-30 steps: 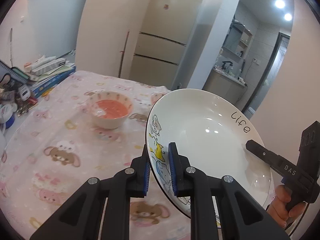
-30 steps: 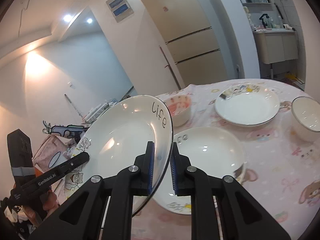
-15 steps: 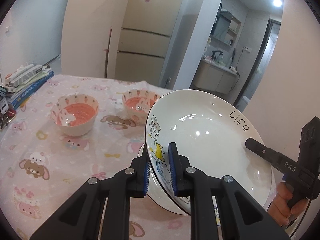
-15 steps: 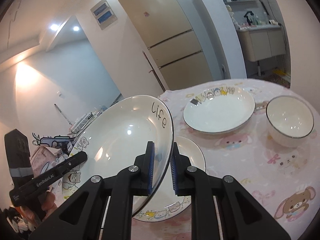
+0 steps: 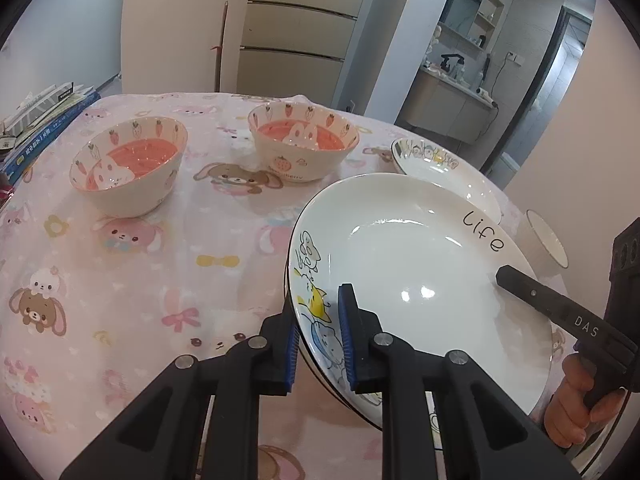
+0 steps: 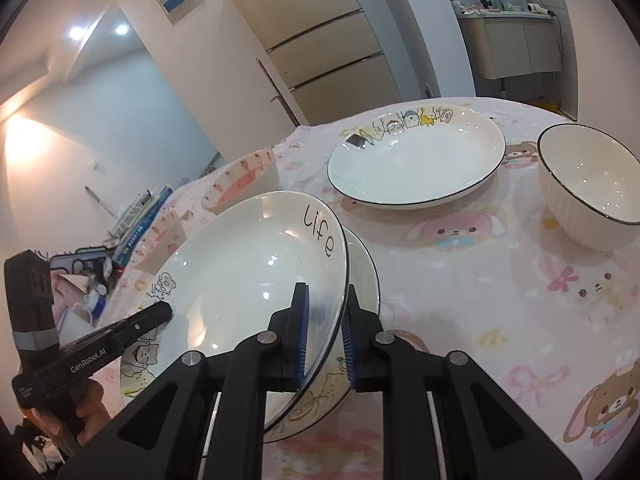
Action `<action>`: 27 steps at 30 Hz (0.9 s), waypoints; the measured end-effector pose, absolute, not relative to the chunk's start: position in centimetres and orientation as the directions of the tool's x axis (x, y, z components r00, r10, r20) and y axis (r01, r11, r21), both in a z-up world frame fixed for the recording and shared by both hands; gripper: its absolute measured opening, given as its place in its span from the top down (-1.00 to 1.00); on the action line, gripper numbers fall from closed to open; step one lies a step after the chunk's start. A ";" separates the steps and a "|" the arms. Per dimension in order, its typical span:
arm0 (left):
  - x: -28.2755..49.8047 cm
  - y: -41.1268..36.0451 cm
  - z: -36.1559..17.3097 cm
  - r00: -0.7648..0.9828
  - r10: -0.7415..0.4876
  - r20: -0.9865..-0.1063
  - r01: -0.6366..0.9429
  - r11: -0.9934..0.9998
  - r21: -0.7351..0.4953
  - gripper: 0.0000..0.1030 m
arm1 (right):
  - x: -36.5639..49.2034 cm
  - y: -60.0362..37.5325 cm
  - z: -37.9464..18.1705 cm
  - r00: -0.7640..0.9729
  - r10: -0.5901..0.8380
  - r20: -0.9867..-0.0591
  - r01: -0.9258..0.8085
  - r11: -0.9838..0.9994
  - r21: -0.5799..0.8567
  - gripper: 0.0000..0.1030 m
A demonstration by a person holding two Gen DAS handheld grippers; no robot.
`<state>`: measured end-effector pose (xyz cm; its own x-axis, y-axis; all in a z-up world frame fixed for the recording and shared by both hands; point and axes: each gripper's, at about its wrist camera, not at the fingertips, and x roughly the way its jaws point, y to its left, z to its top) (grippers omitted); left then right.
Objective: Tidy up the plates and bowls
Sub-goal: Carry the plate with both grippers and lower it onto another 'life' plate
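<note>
Underneath, lower plate (image 6: pixel 366 276) mostly hidden by held plate (image 6: pixel 248 280)

The held plate (image 5: pixel 420 264) was glossy glazed ceramic. The counter (image 5: pixel 132 280) wore soft matt printed cloth. The left tongs (image 5: pixel 318 340) were matt black plastic with ribbed blue pads.

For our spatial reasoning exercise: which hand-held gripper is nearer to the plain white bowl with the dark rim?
Right. The right hand-held gripper clamps the plate on the rim toward the white bowl. The left hand-held gripper clamps the opposite rim, across the plate from the bowl.
</note>
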<state>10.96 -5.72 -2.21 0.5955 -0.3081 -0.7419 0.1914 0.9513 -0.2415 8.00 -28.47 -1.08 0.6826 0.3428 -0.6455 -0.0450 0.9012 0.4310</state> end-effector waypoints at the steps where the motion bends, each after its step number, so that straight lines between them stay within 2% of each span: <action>1: 10.9 -5.8 -2.3 0.595 -0.305 -0.744 0.192 0.952 -0.238 0.61 | 8.1 -28.3 -1.2 0.679 0.336 -0.653 -0.043 0.906 0.421 0.69; 13: 10.7 -6.5 -3.7 0.578 -0.242 -0.779 0.206 0.967 -0.148 0.56 | 8.4 -26.3 -2.2 0.661 0.234 -0.713 -0.049 0.962 0.270 0.66; 27: 10.0 -7.2 -3.4 0.586 -0.175 -0.792 0.209 0.976 -0.060 0.52 | 7.4 -25.0 -2.0 0.692 0.142 -0.708 -0.077 0.989 0.122 0.61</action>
<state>9.97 -7.17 -3.37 0.5856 -0.1745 -0.7916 0.2093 0.9760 -0.0603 7.43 -25.01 -1.95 0.6916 0.1416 -0.7083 -0.0774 0.9895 0.1222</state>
